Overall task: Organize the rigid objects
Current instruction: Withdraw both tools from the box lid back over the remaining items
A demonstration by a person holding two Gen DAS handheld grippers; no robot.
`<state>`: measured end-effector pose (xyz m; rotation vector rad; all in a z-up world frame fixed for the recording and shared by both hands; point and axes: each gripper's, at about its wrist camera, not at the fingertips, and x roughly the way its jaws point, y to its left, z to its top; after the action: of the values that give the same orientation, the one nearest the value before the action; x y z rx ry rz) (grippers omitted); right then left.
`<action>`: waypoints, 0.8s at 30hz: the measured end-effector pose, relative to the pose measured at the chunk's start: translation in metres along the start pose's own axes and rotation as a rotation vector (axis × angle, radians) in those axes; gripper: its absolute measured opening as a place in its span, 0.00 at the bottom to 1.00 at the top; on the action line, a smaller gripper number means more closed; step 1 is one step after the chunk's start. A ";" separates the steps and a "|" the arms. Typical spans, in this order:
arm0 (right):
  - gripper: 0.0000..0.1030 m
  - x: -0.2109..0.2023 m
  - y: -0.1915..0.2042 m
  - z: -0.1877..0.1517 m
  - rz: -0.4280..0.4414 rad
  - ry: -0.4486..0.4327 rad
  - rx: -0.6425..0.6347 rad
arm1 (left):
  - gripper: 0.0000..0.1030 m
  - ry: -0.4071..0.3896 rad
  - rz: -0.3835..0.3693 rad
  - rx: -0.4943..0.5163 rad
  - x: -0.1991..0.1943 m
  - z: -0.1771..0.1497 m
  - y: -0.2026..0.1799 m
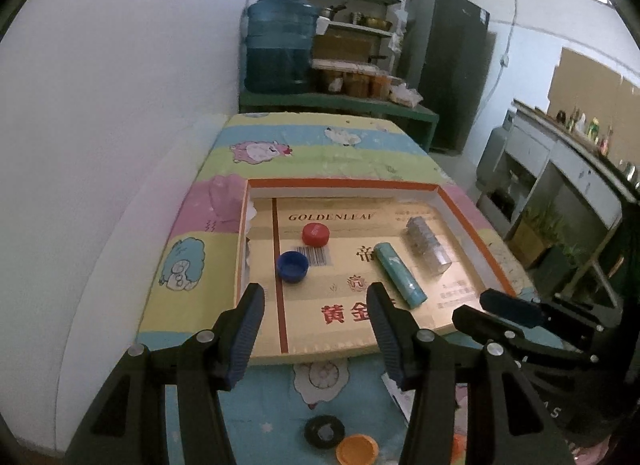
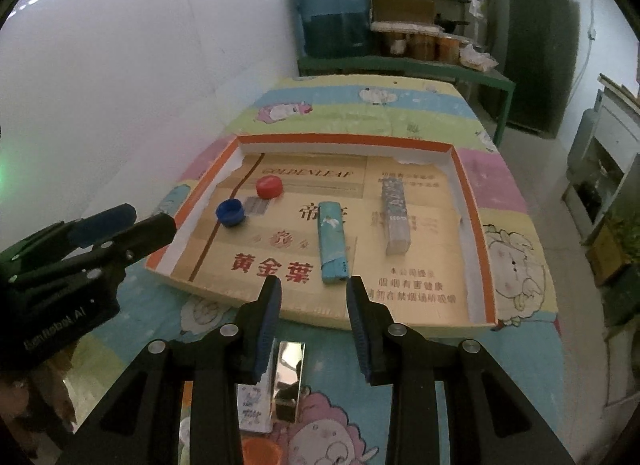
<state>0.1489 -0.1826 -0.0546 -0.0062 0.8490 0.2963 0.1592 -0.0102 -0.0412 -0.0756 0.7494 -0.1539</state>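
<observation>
A shallow cardboard tray [image 1: 340, 183] with an orange rim lies on the cartoon-print table cover. Inside it sit a red cap [image 1: 315, 234], a blue cap [image 1: 292, 265], a teal box [image 1: 398, 275] and a clear patterned box [image 1: 428, 245]. My left gripper [image 1: 316, 297] hangs open over the tray's near edge, with nothing between its fingers. In the right wrist view, my right gripper [image 2: 314, 289] stands open and empty just before the tray [image 2: 344, 141], with the teal box [image 2: 331, 247] ahead of it. Below it on the cover lie a shiny box [image 2: 288, 377] and a white patterned box [image 2: 252, 409].
A black ring [image 1: 324, 431] and an orange cap [image 1: 357, 449] lie on the cover near the front edge. A white wall runs along the left. Behind the table stand a blue water jug [image 1: 280, 49], shelves with jars and a dark fridge [image 1: 448, 65].
</observation>
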 end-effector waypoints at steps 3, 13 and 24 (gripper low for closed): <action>0.34 -0.010 0.002 -0.004 -0.005 -0.010 -0.002 | 0.51 -0.012 0.002 -0.014 -0.010 -0.003 0.003; 0.34 -0.043 0.012 -0.018 -0.015 -0.045 -0.013 | 0.51 -0.056 -0.006 -0.019 -0.044 -0.012 0.002; 0.58 -0.066 0.021 -0.044 -0.034 -0.048 -0.020 | 0.51 -0.070 0.013 -0.010 -0.071 -0.031 0.000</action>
<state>0.0706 -0.1850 -0.0326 -0.0316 0.7980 0.2723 0.0864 0.0009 -0.0163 -0.0848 0.6809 -0.1343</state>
